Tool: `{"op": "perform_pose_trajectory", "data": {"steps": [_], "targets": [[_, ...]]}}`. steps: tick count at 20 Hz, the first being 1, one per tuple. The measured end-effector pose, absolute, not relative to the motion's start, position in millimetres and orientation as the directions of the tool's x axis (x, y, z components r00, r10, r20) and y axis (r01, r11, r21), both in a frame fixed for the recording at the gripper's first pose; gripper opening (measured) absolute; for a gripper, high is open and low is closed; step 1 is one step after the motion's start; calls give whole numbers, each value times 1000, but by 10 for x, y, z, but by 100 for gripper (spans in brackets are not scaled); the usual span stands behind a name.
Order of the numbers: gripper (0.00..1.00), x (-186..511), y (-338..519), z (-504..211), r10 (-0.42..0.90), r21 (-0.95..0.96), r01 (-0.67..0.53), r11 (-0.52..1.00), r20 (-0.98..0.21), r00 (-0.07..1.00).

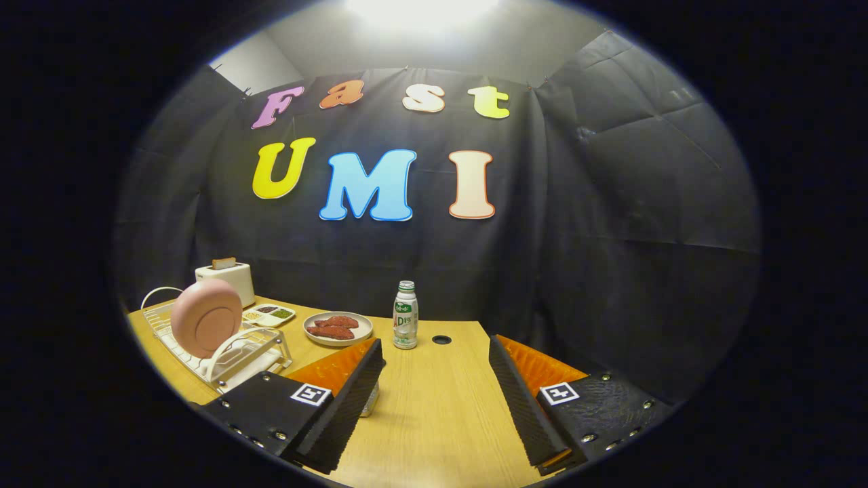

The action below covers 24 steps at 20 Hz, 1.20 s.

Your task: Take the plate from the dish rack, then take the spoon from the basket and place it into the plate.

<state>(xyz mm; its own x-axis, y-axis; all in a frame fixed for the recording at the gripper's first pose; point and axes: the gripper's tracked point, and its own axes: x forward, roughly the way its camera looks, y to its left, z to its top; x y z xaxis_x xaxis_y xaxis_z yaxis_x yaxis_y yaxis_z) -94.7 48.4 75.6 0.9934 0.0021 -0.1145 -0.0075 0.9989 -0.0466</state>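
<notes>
Plate-fetching tongs (437, 400) are hanging wide open over the wooden counter (434, 420), their two fingers (352, 400) spread well apart and gripping nothing, with bare wood showing between them. Just behind the left finger a small pale object is peeking out, too hidden to identify. Beyond that finger, off to the left, the white wire dish rack (234, 356) is sitting on the counter, and the pink plate (205, 317) is standing on edge in it, leaning slightly. Ahead of the fingers a white drink bottle (405, 315) with a green cap is standing upright, near a round hole (441, 339) in the counter. Left of the bottle a shallow dish (338, 329) is carrying reddish pieces of food. Farther back, a small divided tray (269, 314) is lying beside a white toaster (226, 278) holding a slice of bread.
</notes>
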Motion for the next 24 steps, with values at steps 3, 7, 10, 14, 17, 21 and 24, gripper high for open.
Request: {"op": "perform_pose_trajectory", "data": {"steps": [3, 7, 10, 14, 17, 21, 24], "targets": [[96, -1043, 847, 973, 33, -28, -36, 999, -112, 993], [96, -1104, 1439, 1199, 105, -32, -109, 993, -103, 989], [96, -1116, 1935, 1336, 182, -18, -185, 983, -106, 978], [96, -1049, 2502, 1435, 261, -13, -264, 964, -124, 957], [95, -921, 2852, 1480, 307, 10, -309, 951, -156, 939], [91, -757, 3296, 1412, 366, 66, -361, 930, -238, 900], [91, -642, 3603, 1235, 413, 111, -399, 910, -335, 847]]}}
